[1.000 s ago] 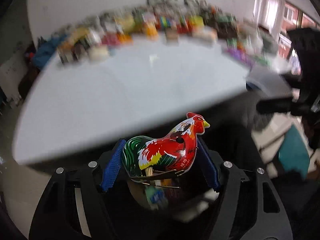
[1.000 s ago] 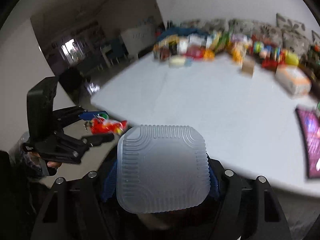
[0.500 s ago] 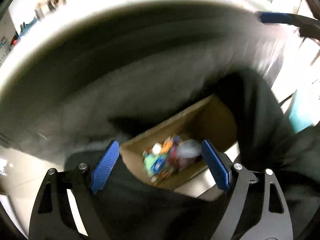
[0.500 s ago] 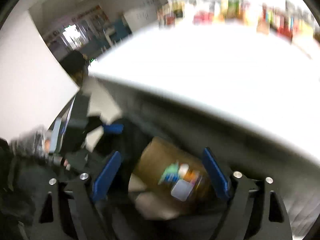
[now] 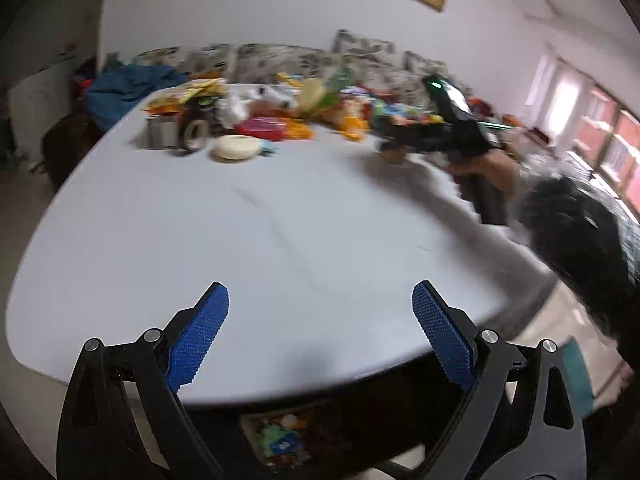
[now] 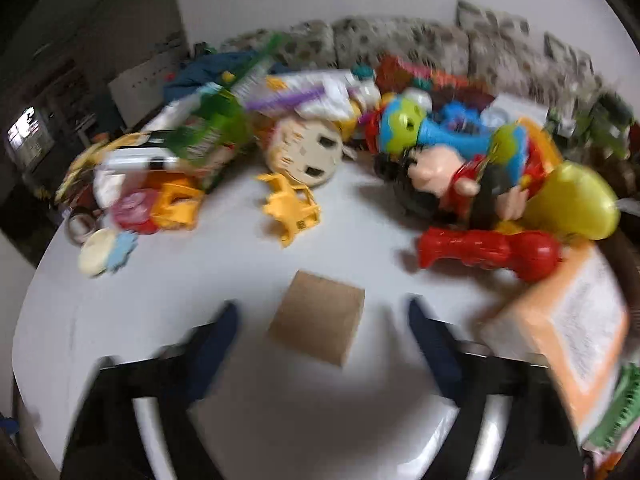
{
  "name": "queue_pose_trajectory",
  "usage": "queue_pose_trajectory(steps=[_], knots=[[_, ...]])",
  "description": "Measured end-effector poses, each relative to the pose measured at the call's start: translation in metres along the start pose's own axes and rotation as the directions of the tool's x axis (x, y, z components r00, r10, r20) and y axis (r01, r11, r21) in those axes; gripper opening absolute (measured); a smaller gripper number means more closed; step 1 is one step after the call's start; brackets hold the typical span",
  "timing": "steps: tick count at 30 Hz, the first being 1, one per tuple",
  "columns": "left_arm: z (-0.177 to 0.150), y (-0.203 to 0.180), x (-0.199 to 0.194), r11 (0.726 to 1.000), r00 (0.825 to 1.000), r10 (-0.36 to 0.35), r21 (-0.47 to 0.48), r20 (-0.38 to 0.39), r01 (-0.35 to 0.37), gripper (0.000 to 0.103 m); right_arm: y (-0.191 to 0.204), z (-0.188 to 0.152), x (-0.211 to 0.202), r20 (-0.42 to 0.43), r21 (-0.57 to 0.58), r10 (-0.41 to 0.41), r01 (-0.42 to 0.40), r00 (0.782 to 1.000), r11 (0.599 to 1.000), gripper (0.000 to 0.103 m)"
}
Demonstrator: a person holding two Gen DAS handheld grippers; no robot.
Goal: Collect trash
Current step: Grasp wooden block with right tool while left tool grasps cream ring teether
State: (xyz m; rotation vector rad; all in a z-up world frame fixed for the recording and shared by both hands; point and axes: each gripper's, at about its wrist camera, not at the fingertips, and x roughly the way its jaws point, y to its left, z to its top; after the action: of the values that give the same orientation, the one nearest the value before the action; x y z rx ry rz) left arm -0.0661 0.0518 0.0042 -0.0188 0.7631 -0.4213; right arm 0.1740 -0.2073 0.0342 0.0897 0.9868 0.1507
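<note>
Clearly the brown cardboard block (image 6: 318, 316) lies on the table (image 6: 248, 264) directly ahead of the empty, spread right hand-held gripper (image 6: 320, 320); the left hand-held gripper (image 5: 320, 312), also spread, hangs well back.

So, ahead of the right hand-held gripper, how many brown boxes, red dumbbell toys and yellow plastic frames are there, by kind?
Brown box: 1
Red dumbbell toy: 1
Yellow plastic frames: 2
Total: 4

White table (image 5: 280, 208), plain brown cardboard box (image 6: 318, 322), red toy club (image 6: 486, 254), blue dimpled fingers (image 5: 198, 338).
</note>
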Motion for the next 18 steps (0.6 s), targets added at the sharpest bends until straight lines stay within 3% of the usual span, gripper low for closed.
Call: queue_pose_trajectory(steps=[2,5,10,13,17,18], knots=[[0.015,0.008,0.018,0.999,0.999,0.045,-0.020,-0.025,-0.046,0.091,0.004,0.000,0.001,-0.004,-0.030,-0.015,0.015,1.000,0.999,0.034],[0.042,0.022,0.048,0.994,0.994,0.104,-0.025,-0.031,-0.104,0.091,0.010,-0.014,-0.016,0.007,-0.019,0.069,-0.068,0.998,0.997,0.034],[0.107,0.044,0.121,0.980,0.978,0.196,-0.025,-0.077,-0.199,0.091,0.022,-0.053,-0.085,0.102,-0.079,0.194,-0.186,0.976,0.979,0.034],[0.133,0.050,0.164,0.967,0.960,0.253,0.034,-0.121,-0.251,0.091,0.029,-0.077,-0.123,0.139,-0.127,0.240,-0.223,0.961,0.966,0.034],[0.151,0.059,0.209,0.966,0.948,0.259,0.070,-0.188,-0.250,0.092,0.032,-0.099,-0.151,0.148,-0.153,0.279,-0.256,0.949,0.954,0.035],[0.154,0.062,0.217,0.973,0.954,0.228,0.061,-0.195,-0.221,0.093,0.031,-0.103,-0.153,0.139,-0.156,0.288,-0.266,0.948,0.951,0.035]])
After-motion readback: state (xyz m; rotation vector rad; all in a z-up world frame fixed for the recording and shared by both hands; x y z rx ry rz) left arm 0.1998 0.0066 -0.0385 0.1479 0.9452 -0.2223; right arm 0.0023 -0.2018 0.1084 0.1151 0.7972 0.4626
